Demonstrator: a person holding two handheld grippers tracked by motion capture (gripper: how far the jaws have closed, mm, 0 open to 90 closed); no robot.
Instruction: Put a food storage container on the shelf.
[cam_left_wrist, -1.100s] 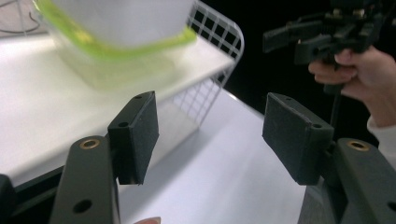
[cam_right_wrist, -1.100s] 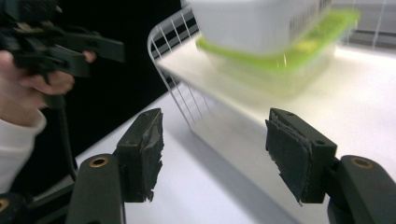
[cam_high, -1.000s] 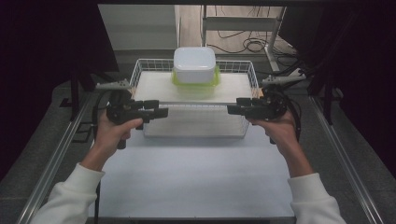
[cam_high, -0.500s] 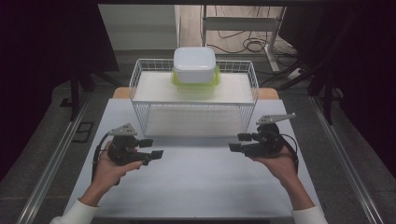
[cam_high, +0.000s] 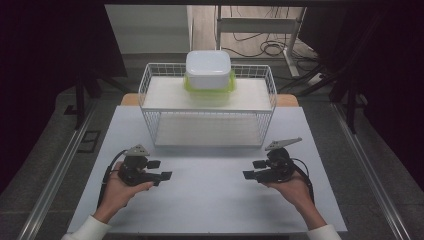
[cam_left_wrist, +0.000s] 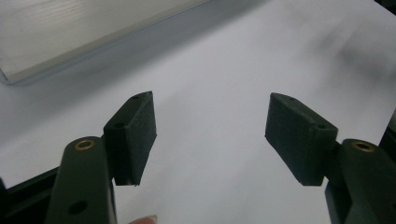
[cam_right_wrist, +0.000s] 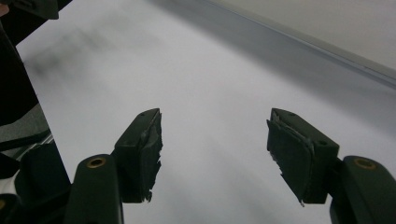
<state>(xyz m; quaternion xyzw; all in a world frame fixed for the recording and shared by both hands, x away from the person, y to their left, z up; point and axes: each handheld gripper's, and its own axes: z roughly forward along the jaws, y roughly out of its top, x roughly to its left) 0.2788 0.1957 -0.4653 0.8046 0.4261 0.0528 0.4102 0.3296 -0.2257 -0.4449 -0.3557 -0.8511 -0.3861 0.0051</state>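
High view:
- Left gripper (cam_high: 160, 169) in the left hand (cam_high: 117, 187), low over the near part of the table (cam_high: 210, 210). Jaws wide apart, pointing toward the table's middle. Nothing between them.
- Right gripper (cam_high: 255, 169) in the right hand (cam_high: 292, 187), mirrored on the other side. Jaws likewise wide, holding nothing.
- Wire rack (cam_high: 150, 100) at the far half of the table, well apart from both grippers.
- On its upper shelf: white box (cam_high: 208, 69) stacked on a green box (cam_high: 209, 92), centred toward the back.
- No contact between either gripper and rack or boxes.

Left gripper view:
- Left gripper (cam_left_wrist: 210, 135) spread wide. Pads (cam_left_wrist: 135, 135) bare, with plain white table (cam_left_wrist: 219, 70) in the gap.
- Points across the table, so no rack or box ahead.

Right gripper view:
- Right gripper (cam_right_wrist: 215, 149) spread just as wide. Pads (cam_right_wrist: 292, 149) frayed at the edges, clamping nothing.
- White table (cam_right_wrist: 196, 84) below.

Progress, as judged:
- Work on the boxes not yet begun: stack intact on the rack, untouched.
- Left to do: approach the rack, grip the boxes and move them.
- Looks like a start or rest pose.
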